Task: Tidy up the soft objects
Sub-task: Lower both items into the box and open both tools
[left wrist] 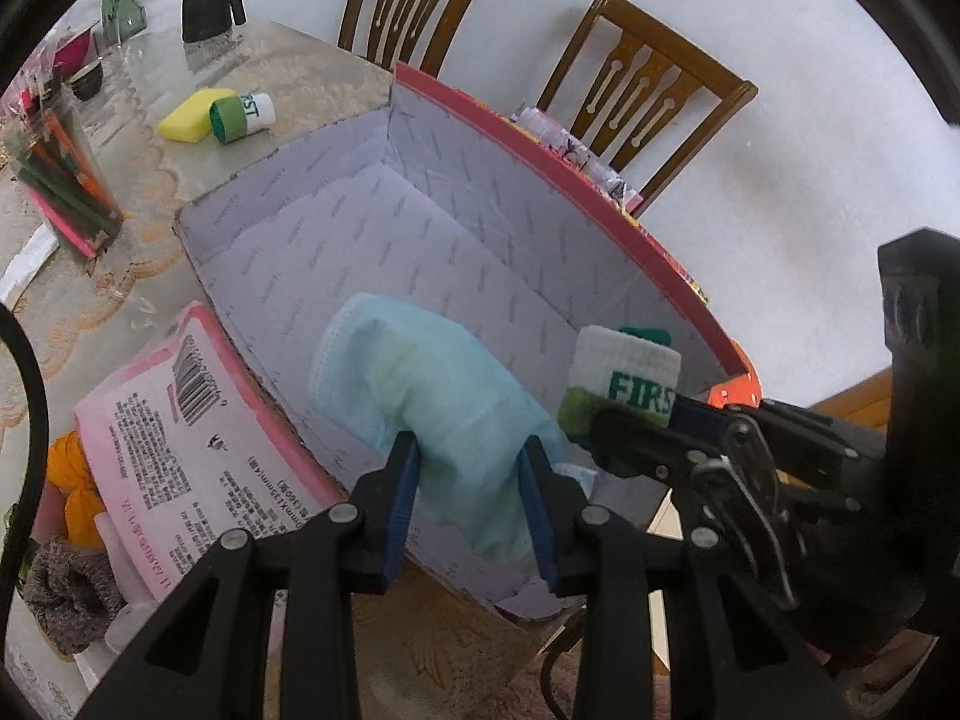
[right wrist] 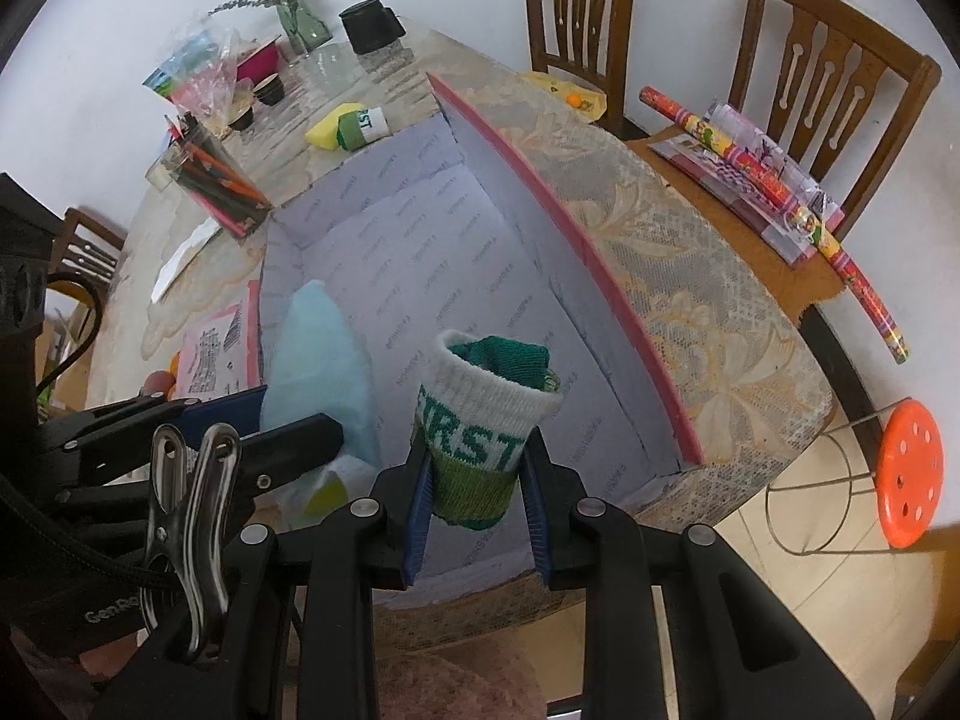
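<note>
Left wrist: left gripper (left wrist: pixel 471 468) clamps blue cloth (left wrist: pixel 420 372); right gripper (right wrist: pixel 477 480) clamps sock (right wrist: pixel 480 420).

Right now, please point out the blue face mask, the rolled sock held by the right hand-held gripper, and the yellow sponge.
blue face mask (left wrist: pixel 420 384), left wrist view, middle fold.
rolled sock (right wrist: pixel 480 420), right wrist view, white band.
yellow sponge (left wrist: pixel 189 114), left wrist view, top face.

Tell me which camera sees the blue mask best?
The left wrist view. There the light blue face mask fills the middle, pinched between the left gripper, held over the open box. In the right wrist view the mask sits off to the side, partly hidden behind the left gripper.
</note>
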### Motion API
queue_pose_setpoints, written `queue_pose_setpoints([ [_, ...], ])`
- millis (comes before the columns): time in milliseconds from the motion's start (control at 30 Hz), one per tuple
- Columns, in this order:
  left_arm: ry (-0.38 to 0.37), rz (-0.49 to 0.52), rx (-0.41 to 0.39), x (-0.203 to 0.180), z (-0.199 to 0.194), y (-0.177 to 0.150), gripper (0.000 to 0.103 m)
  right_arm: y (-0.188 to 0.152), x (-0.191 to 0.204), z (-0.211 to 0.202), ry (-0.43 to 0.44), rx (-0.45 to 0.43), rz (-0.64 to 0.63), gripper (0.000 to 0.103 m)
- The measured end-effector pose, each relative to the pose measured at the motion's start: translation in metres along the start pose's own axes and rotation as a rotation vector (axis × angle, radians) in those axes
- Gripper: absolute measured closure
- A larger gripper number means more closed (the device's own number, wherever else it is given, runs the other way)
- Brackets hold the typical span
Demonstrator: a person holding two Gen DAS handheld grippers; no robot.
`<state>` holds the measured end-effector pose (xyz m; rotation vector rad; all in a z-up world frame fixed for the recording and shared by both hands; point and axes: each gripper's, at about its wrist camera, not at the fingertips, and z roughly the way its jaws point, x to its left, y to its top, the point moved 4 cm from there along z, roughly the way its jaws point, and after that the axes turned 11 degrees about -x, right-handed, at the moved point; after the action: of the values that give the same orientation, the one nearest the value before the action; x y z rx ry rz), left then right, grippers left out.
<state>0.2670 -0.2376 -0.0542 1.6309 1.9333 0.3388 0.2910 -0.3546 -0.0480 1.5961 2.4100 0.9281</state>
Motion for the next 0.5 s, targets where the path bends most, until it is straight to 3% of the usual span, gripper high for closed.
queue_pose_setpoints([
  [133, -0.001, -0.001, 0.004, 0.001, 0.002, -0.001, 0.067, -0.001, -0.002, 0.0, -0.008, 0.002, 0.002, 0.075],
  [500, 0.033, -0.035, -0.016, 0.011, -0.004, 0.001, 0.051, 0.001, -0.004, 0.002, -0.051, -0.013, 0.017, 0.066],
])
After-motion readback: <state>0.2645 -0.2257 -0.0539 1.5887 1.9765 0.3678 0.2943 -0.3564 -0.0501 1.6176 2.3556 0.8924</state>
